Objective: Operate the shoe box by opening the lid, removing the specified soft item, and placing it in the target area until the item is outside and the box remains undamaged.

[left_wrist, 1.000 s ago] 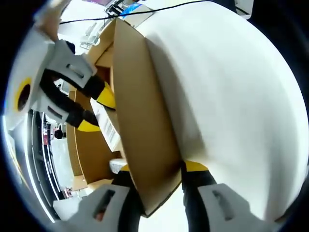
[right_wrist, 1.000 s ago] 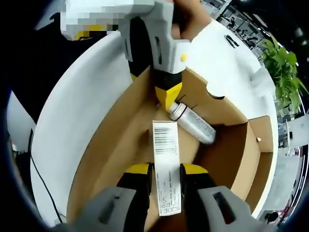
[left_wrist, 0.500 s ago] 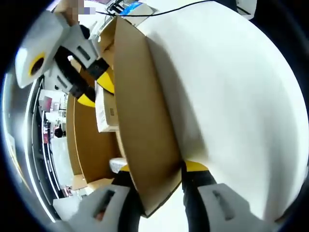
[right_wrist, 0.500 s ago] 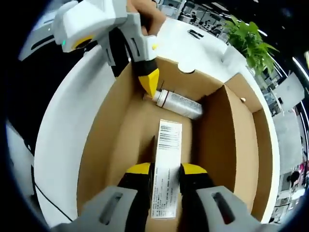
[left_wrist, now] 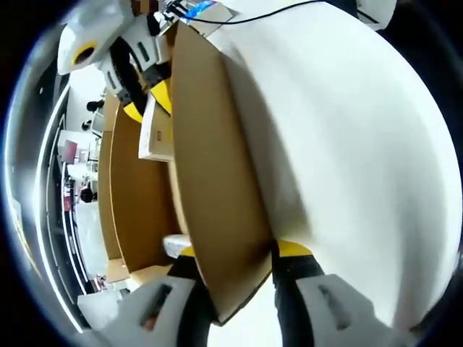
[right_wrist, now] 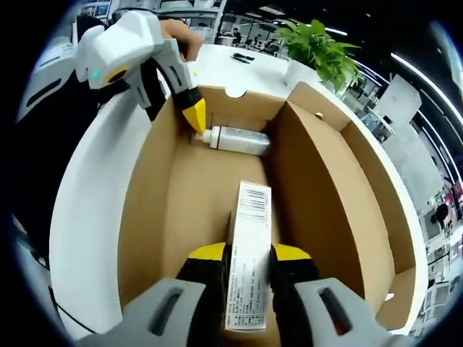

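Label on the white carton point(right_wrist: 248, 253) has a barcode + tiny print, too small to read tbh. Right gripper point(right_wrist: 249, 254) has its fingers closed tight on that carton, holding it above the floor of the open shoe box point(right_wrist: 148, 210), w/ the barcode end pointing fwd. Vs half a sec ago the carton sits higher, further off the box floor; in the left gripper view it's point(left_wrist: 156, 129) moved up toward the box's top edge. Left gripper point(left_wrist: 230, 253) has fingers pinched on the box's cardboard side wall, same grip as before. A silver bottle point(right_wrist: 235, 139) lies on its side at the far end inside the box. Box sits on a round white desk point(left_wrist: 347, 144); potted plant point(right_wrist: 318, 49) beyond it.
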